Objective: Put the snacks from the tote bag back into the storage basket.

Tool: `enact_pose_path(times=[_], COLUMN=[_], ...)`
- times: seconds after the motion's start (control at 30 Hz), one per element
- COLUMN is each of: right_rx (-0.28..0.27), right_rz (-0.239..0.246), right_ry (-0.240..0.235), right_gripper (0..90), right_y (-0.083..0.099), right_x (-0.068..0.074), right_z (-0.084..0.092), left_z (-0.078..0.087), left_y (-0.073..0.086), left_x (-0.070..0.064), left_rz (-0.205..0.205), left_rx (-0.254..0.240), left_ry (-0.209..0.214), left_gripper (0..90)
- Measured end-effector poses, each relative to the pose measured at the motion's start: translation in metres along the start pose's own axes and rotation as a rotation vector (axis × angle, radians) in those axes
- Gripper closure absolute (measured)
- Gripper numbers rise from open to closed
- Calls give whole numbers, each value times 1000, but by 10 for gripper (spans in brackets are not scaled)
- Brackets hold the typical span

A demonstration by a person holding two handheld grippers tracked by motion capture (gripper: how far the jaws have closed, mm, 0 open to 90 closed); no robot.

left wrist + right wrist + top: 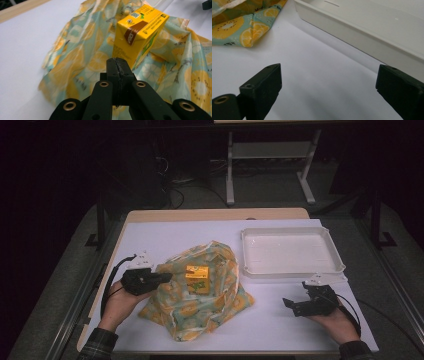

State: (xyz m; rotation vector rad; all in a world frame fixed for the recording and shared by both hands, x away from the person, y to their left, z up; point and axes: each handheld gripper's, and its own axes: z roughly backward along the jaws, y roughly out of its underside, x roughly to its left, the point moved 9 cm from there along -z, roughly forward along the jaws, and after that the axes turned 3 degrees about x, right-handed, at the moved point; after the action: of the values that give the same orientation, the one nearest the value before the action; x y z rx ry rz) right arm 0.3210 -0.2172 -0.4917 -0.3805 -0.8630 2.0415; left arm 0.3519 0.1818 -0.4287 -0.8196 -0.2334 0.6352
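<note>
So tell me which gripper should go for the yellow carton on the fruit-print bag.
Left, probably. The left gripper sits at the bag with the yellow carton just ahead of its closed jaws. The right gripper, jaws open, rests on the white table cover near the tray, farther away.

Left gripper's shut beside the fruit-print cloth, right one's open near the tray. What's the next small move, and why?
Probably open the left gripper first. Its jaws are pressed together just short of the yellow juice carton, which stands on the fruit-print cloth, so shut it cannot take hold of the carton. The right gripper sits open on the table, between cloth and white tray, and can wait.
</note>
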Motion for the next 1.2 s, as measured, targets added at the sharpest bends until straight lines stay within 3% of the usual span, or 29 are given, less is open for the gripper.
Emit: enact_pose_path(times=[0.13, 0.27, 0.43, 1.2], right_rx=[-2, -18, -15, -17], right_rz=[5, 3, 13, 24], right_ry=[4, 8, 9, 4], right_gripper=[64, 66, 66, 66], right_y=[1, -1, -2, -2], right_x=[0, 0, 2, 2], right_z=[1, 3, 2, 1], left_z=[-9, -21, -31, -34], left_y=[-3, -1, 1, 3], left_x=[-3, -7, -12, -32], left_rz=[-2, -38, -53, -89], left_rx=[9, 42, 65, 90], left_ry=[6, 15, 30, 97], left_gripper=[897, 897, 897, 897])
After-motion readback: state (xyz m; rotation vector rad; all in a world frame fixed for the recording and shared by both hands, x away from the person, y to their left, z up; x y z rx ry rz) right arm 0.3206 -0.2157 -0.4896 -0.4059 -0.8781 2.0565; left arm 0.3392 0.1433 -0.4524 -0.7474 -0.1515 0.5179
